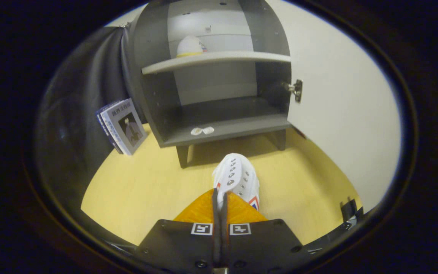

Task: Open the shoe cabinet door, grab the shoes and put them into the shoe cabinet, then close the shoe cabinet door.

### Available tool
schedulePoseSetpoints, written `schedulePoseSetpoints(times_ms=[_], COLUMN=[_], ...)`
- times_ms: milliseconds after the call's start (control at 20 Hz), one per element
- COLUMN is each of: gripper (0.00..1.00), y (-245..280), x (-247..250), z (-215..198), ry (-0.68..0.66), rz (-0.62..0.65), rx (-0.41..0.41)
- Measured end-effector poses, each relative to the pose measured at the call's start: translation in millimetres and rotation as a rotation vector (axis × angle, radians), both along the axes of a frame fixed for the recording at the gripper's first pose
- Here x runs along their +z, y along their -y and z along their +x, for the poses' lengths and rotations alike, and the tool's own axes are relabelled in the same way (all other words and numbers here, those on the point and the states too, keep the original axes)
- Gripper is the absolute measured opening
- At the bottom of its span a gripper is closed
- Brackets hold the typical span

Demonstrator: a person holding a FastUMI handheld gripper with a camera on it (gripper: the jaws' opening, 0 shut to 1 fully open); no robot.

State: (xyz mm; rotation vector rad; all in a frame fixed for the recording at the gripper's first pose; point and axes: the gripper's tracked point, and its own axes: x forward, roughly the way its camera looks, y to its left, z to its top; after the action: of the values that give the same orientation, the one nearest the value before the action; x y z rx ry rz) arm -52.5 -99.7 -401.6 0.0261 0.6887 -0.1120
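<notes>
The claw point(219, 199) has its two fingers pressed close together on the rear edge of a white shoe point(236, 178), pinching it; only a thin slit shows between them, and the shoe's heel fabric sits in that slit. The shoe points away from the fingers, toe toward the cabinet point(211, 76), its row of eyelets facing up and a red and blue mark on its side near the heel. It hangs or rests just above the floor point(146, 190), a pale yellow wood surface; whether the sole touches the floor cannot be told. The cabinet stands beyond the shoe on short dark legs, grey inside, with its door point(340, 114) swung wide open to the right; the door's inner face is white and a metal hinge point(297, 90) joins it to the cabinet's right wall. A shelf point(219, 59) splits the cabinet into an upper and a lower compartment. On the shelf, toward the back, sits a second shoe point(190, 46), white with a yellowish sole edge. The lower compartment holds a small white packet point(202, 130) lying near its front lip, to the left of centre. Left of the cabinet, a book point(122, 125) leans upright against the dark wall point(86, 95), its cover facing out, its base on the floor.
</notes>
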Motion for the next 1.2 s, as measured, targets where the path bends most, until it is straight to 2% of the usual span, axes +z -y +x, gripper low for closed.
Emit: schedulePoseSetpoints(times_ms=[300,600,800,1200], gripper=[0.02,0.02,0.02,0.02], y=[-2.5,1.1,1.1,4.8], x=[110.4,199.3,229.6,239.6], z=[33.3,87.4,142.2,260.9], ry=[0.192,0.365,0.424,0.442], rz=[-0.023,-0.052,-0.054,-0.096], rx=[-0.025,0.0,0.036,0.092])
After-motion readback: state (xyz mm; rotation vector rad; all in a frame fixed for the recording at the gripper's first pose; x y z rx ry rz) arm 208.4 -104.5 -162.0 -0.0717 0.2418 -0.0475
